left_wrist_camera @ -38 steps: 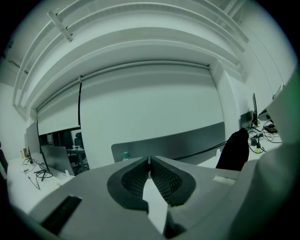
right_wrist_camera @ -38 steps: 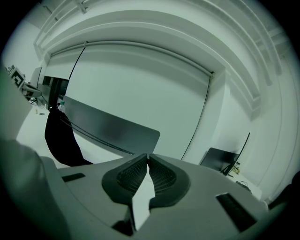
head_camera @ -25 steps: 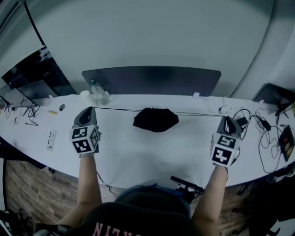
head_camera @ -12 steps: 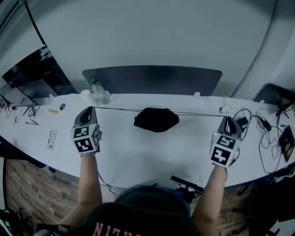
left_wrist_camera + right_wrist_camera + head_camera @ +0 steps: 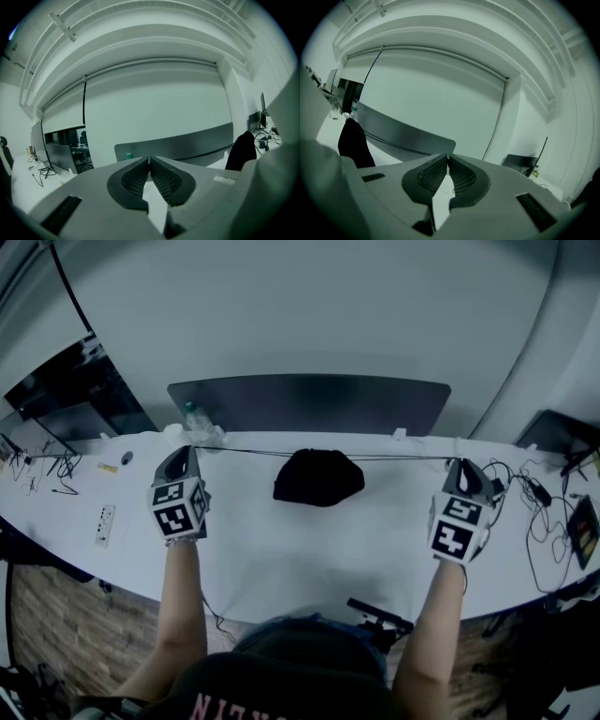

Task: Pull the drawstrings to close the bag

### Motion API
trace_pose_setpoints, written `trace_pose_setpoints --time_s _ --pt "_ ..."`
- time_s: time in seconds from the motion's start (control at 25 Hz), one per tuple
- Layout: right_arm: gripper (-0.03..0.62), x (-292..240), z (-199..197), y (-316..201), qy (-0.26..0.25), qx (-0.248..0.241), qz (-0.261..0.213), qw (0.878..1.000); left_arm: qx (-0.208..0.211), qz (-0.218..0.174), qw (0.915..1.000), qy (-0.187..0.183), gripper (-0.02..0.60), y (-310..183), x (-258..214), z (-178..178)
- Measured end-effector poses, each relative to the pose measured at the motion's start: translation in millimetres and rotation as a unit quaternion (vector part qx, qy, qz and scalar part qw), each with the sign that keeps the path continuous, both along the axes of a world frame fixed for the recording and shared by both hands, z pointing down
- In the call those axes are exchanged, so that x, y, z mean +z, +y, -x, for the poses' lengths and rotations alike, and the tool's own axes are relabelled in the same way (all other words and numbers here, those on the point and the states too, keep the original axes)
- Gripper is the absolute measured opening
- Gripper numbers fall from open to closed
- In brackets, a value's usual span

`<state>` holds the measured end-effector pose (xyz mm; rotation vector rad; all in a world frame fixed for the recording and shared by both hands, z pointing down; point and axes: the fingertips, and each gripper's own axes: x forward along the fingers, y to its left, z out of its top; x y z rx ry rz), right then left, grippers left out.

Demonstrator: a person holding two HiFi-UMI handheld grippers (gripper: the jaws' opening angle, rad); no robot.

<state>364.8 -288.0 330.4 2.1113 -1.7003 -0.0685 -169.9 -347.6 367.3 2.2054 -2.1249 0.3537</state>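
Note:
A black drawstring bag (image 5: 319, 477) sits mid-table, its mouth bunched up. Thin black drawstrings run taut from its top out to both sides: the left string (image 5: 239, 453) and the right string (image 5: 408, 459). My left gripper (image 5: 187, 450) is shut on the left string's end, my right gripper (image 5: 462, 463) on the right one's. In the left gripper view the shut jaws (image 5: 149, 159) point at the wall, with the bag (image 5: 241, 150) and string (image 5: 206, 153) off to the right. In the right gripper view the jaws (image 5: 448, 156) are shut, bag (image 5: 354, 140) at left.
A dark divider panel (image 5: 309, 401) stands along the table's far edge. A water bottle (image 5: 193, 420) stands near the left gripper. Cables and chargers (image 5: 530, 498) lie at the right, a power strip (image 5: 105, 524) and monitor (image 5: 66, 395) at the left.
Both grippers have moved slightly away from me and the strings have risen with them. The bag's top has drawn up a little higher and tighter.

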Motion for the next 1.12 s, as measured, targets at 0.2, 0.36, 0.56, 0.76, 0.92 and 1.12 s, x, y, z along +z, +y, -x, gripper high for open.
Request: trace_pose_setpoints --time_s 0.2,0.36,0.56,0.76,0.92,1.12 --pt "0.009 -13 27 -13 -0.027 -0.036 -0.015 0.999 0.009 -0.005 0.9999 0.009 0.014 -9 -9 -13" --pt "0.011 -15 51 -22 -0.027 -0.058 -0.019 0.998 0.023 -0.009 0.9996 0.013 0.014 -12 -13 -30" --pt "0.011 -4 76 -29 -0.035 -0.076 -0.009 0.996 0.036 -0.003 0.9991 0.022 0.014 -12 -8 -48" --pt "0.011 3 97 -27 -0.047 -0.099 -0.005 0.994 0.049 -0.011 0.9983 0.032 0.014 -8 -12 -58" --pt "0.011 -1 113 -23 -0.058 -0.123 -0.021 0.99 0.069 -0.033 0.9957 0.053 0.014 1 -22 -74" --pt "0.011 -8 126 -22 -0.06 -0.134 -0.04 0.988 0.081 -0.056 0.9934 0.058 0.014 6 -33 -90"
